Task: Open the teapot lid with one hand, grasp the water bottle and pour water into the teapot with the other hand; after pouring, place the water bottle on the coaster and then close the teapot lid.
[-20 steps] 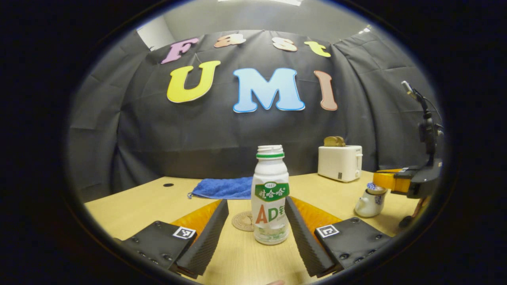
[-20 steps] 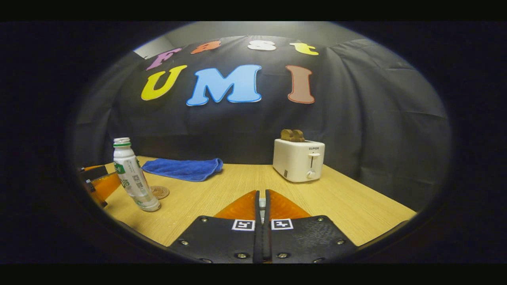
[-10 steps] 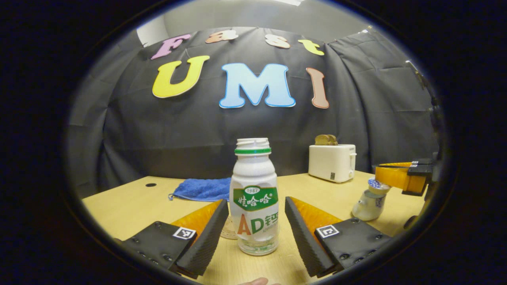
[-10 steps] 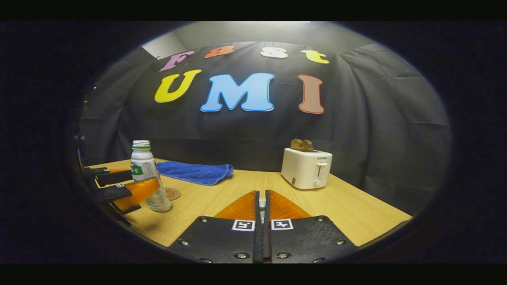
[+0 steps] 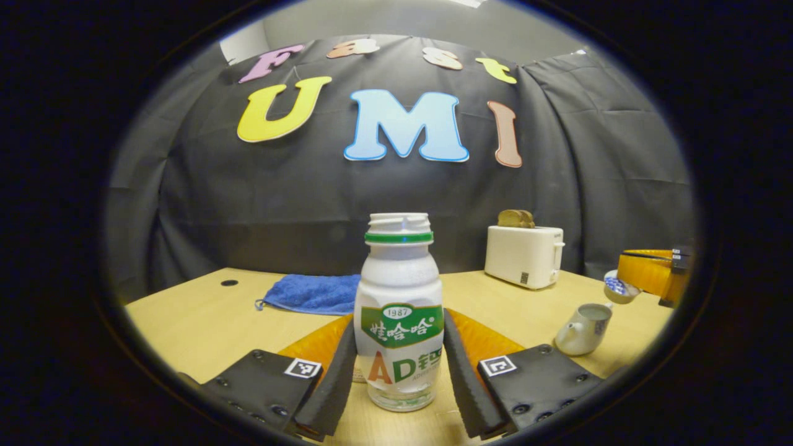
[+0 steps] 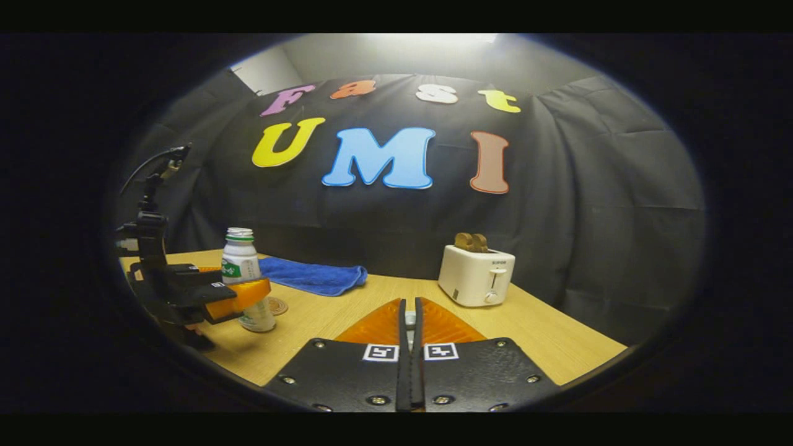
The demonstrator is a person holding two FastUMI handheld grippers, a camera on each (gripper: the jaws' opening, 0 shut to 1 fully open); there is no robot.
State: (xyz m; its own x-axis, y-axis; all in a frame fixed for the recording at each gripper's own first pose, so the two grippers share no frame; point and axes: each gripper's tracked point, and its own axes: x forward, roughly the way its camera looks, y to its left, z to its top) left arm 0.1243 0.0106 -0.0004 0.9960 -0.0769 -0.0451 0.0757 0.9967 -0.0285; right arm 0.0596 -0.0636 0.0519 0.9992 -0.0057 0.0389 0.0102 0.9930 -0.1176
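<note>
Water bottle (image 5: 400, 316): white, uncapped, green ring at the neck, upright on the desk (image 5: 198, 316), seated between the two fingers of the left claw (image 5: 399, 365); both fingers pressed against its lower sides, base touching the desk top. Same bottle (image 6: 243, 279) seen from the right gripper view at far left, with the left claw (image 6: 238, 297) closed round its lower half. Coaster (image 6: 277, 305): round, brown, flat on the desk just beside the bottle's base; mostly hidden behind the bottle in the left gripper view. Teapot (image 5: 581, 322): small, white with blue pattern, standing open-topped on the desk at far right of the left gripper view, spout toward the left. Teapot lid (image 5: 618, 288): blue-patterned, held up above and just right of the pot, clear of the rim, at the tip of the right claw (image 5: 644, 275). Right claw (image 6: 409, 328) in its own view: fingers drawn nearly together on a small pale piece, presumably the lid's knob, though too little shows to confirm. Toaster (image 5: 525, 255): white, two brown slices standing in the slots, near the back edge of the desk. Towel (image 5: 310, 294): blue, crumpled, lying at the back of the desk left of the bottle.
</note>
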